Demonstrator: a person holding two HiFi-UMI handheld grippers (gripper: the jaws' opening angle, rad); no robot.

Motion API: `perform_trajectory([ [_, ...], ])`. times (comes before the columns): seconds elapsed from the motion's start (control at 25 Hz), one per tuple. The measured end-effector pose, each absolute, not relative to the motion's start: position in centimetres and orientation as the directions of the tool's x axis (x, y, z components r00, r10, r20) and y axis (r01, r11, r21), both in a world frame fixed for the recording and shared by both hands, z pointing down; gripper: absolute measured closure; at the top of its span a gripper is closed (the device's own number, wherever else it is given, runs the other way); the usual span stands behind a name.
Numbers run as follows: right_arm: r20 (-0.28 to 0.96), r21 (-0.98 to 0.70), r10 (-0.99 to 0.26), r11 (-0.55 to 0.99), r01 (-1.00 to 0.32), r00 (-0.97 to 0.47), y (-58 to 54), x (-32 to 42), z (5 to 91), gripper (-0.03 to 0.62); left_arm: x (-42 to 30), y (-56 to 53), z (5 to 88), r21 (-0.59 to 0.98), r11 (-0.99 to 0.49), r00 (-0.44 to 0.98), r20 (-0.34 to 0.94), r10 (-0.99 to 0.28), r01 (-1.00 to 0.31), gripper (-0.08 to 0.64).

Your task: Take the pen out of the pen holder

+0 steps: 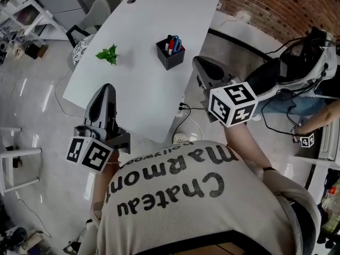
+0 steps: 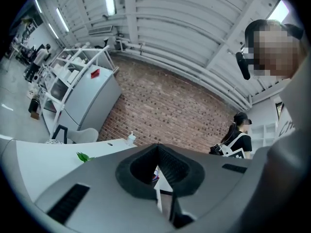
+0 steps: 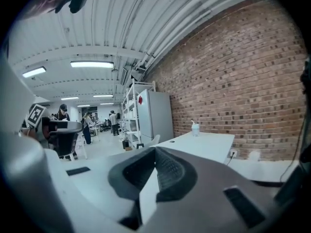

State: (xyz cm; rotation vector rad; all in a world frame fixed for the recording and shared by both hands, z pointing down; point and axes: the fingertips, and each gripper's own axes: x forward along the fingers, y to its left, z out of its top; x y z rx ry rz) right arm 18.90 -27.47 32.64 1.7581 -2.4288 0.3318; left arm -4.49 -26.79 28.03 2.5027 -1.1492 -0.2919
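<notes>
Left claw (image 1: 108, 87) and right claw (image 1: 198, 60) are closed, empty, short of the pen holder (image 1: 170, 56); next, open one around a pen (image 1: 171, 42).

One pen holder (image 1: 169, 57), perhaps three pens (image 1: 173, 43)

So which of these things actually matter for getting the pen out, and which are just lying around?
For the job: pen holder; pens in it; left gripper; right gripper, both with jaws together.
Just lying about: green leafy sprig; grey chair; power strip on the floor.
</notes>
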Motion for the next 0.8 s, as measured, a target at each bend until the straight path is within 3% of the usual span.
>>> perform_trajectory([
  [0.8,0.348,-0.287,-0.755,0.479,-0.830,-0.556,-39.4,18.0,41.8,0.589,-6.7,-30.3,31.4,0.395,-0.325,0.374,0.051,-0.926,-0.859,0.560],
])
